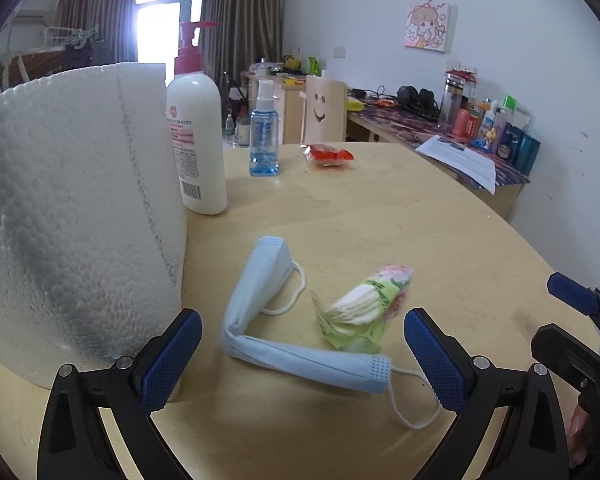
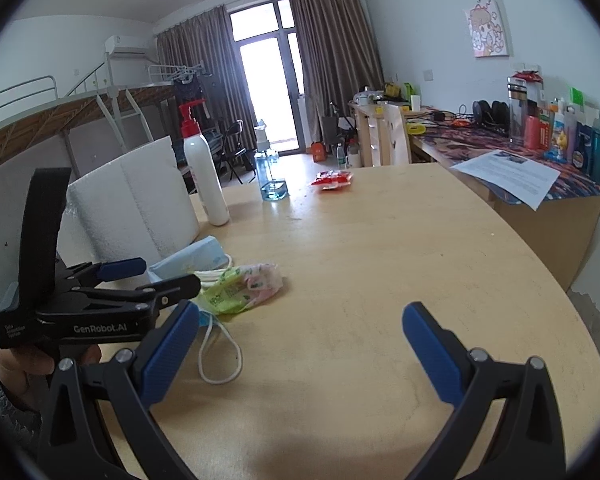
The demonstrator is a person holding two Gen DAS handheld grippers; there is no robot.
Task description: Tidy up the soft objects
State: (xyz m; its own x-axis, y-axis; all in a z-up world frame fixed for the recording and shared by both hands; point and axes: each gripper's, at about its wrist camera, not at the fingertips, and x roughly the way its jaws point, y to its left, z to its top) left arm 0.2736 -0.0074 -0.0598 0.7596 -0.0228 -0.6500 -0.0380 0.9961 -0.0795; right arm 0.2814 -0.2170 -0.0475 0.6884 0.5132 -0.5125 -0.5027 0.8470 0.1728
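Note:
A light blue face mask (image 1: 256, 288) lies folded in an L shape on the wooden table (image 1: 380, 216), its white ear loops trailing out. Touching its right side is a green tissue pack (image 1: 364, 308) with a floral print. My left gripper (image 1: 302, 356) is open, its blue pads either side of the mask's near end without gripping it. In the right wrist view the mask (image 2: 192, 256) and tissue pack (image 2: 244, 284) sit to the left, partly behind the left gripper (image 2: 156, 278). My right gripper (image 2: 300, 340) is open over bare table, holding nothing.
A white foam box (image 1: 72, 220) stands close on the left beside a lotion pump bottle (image 1: 198, 140). A blue spray bottle (image 1: 264, 140) and a red packet (image 1: 328, 155) sit farther back. A cluttered desk with a paper sheet (image 2: 508, 174) lies beyond the table's right edge.

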